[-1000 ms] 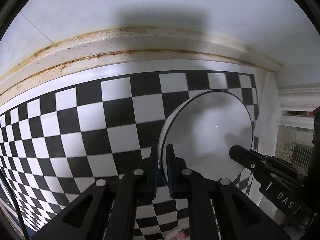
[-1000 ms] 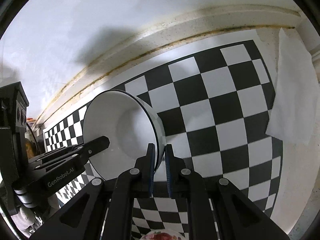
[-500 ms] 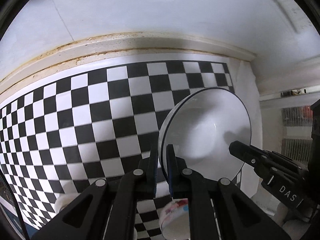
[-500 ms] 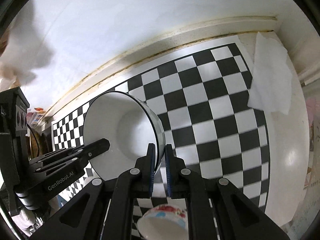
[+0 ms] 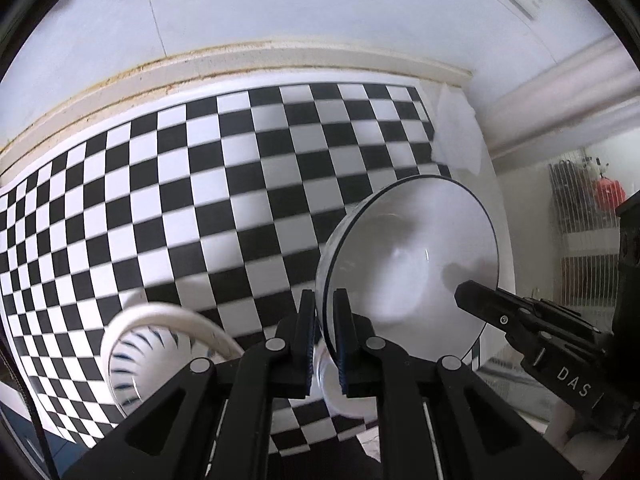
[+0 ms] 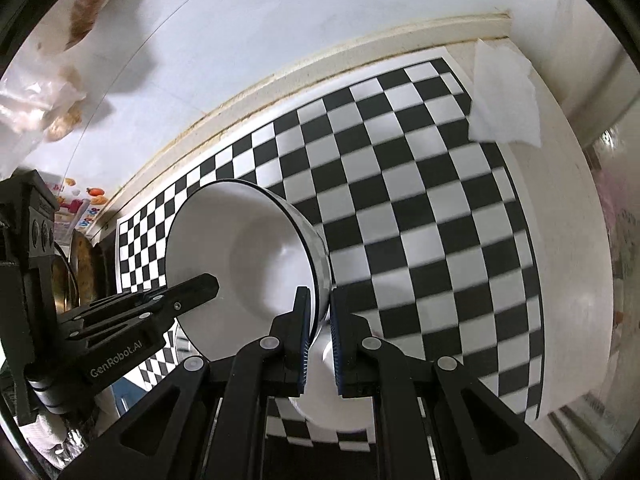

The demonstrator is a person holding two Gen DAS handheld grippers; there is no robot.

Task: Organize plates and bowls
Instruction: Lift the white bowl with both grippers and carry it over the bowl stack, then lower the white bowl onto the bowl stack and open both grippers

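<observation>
Both tongs clamped on one white bowl (image 5: 412, 264): left gripper (image 5: 324, 336) narrow on its left rim, right gripper (image 6: 318, 332) narrow on its right rim, wall of the bowl pinched between the pads on each side. Held tilted, mouth facing the cameras, above a checkered mat (image 5: 168, 200) and seemingly clear of it. Going left to right in the left view: a ribbed bowl (image 5: 160, 352) with blue strokes resting near left on the mat, blurred; a second small white bowl (image 5: 344, 396) just under the held one, half hidden behind the fingers, also seen low in the right view (image 6: 320, 404); a white cloth (image 5: 456, 140) far right at the mat's edge. No plates visible anywhere. Judged early to midway: one bowl in the air and not yet set down, at least two bowls loose on the mat and unstacked. Likely next: lowering onto or into the bowl beneath, though not certain from these views.
</observation>
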